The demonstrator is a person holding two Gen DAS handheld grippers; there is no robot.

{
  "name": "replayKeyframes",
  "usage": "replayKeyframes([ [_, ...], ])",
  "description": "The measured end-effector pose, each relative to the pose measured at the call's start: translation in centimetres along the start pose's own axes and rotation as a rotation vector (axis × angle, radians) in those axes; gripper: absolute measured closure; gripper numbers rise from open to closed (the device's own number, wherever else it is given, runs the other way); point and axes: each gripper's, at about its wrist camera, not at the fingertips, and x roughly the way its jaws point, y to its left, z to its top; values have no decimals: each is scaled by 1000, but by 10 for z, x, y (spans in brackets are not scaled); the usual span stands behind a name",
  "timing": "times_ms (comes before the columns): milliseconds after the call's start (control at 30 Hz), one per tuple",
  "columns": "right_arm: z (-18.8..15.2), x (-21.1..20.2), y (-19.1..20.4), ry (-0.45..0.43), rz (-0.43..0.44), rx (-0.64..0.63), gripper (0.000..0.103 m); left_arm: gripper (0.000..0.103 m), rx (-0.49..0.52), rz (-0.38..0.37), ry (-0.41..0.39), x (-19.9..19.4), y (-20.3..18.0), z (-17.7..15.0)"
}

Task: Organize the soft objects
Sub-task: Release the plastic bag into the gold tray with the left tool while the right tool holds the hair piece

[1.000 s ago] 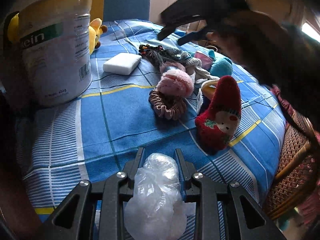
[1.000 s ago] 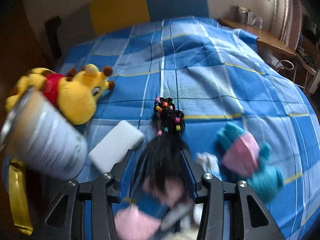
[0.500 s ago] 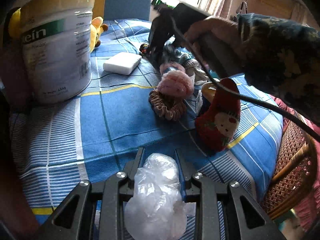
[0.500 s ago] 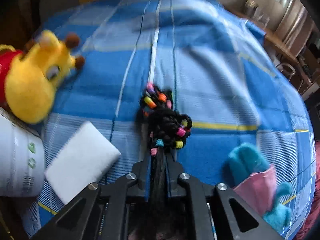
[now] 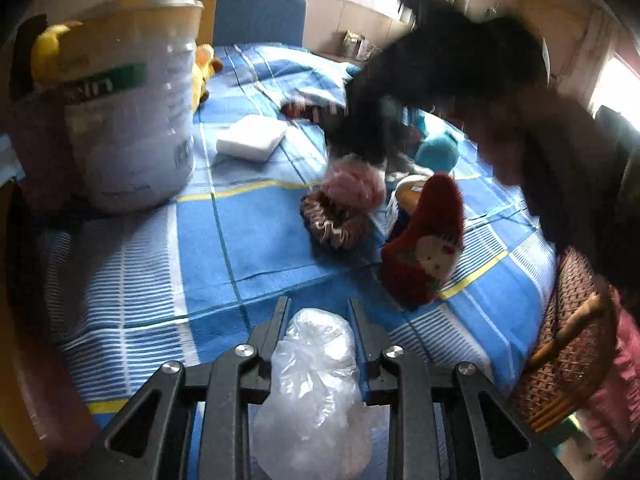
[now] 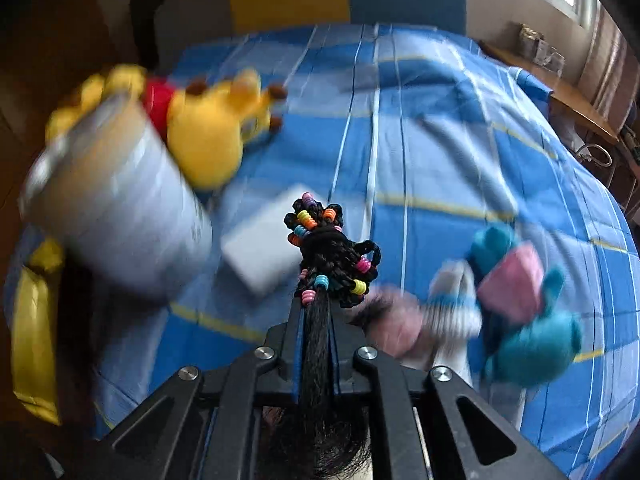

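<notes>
Left wrist view: left hand-held gripper (image 5: 318,312) pinches a crumpled clear plastic bag (image 5: 316,380) between its fingers, low over the blue checked cloth (image 5: 256,232).
Right wrist view: right hand-held gripper (image 6: 316,312) is pressed together on a black braided hairpiece (image 6: 326,256) with coloured beads, lifted above the cloth.
Tin: a large white tin (image 5: 132,112) stands at the left, a yellow plush toy (image 6: 208,136) just behind it.
White block: a sponge-like white block (image 5: 252,142) lies near the tin.
Soft pile: pink pompom (image 5: 352,184) touching a brown scrunchie (image 5: 336,228); a red Santa sock (image 5: 428,244) just beside; a teal and pink plush (image 6: 524,320) further back.
Seat: a wicker chair (image 5: 568,344) at the right edge.
</notes>
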Motion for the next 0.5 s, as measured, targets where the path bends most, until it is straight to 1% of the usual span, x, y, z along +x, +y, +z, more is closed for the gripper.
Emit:
replayKeyframes([
  [67, -14, 15, 2, 42, -16, -13, 94, 76, -33, -13, -16, -15, 5, 2],
  [133, -19, 20, 3, 33, -18, -22, 94, 76, -71, -16, -40, -32, 13, 4],
  [167, -19, 22, 4, 23, -17, -25, 94, 76, -109, -14, -59, -46, 21, 6],
  [233, -20, 25, 4, 28, 1, -24, 94, 76, -156, -4, -95, -64, 35, 9],
  [333, -20, 28, 4, 19, 3, -43, 94, 76, -288, 39, -140, -94, 71, 13],
  [400, -23, 27, 4, 8, 14, -36, 94, 76, -383, 90, -174, -113, 101, 18],
  [500, -26, 25, -2, -6, 47, -19, 94, 76, -453, 163, -200, -127, 135, 24],
])
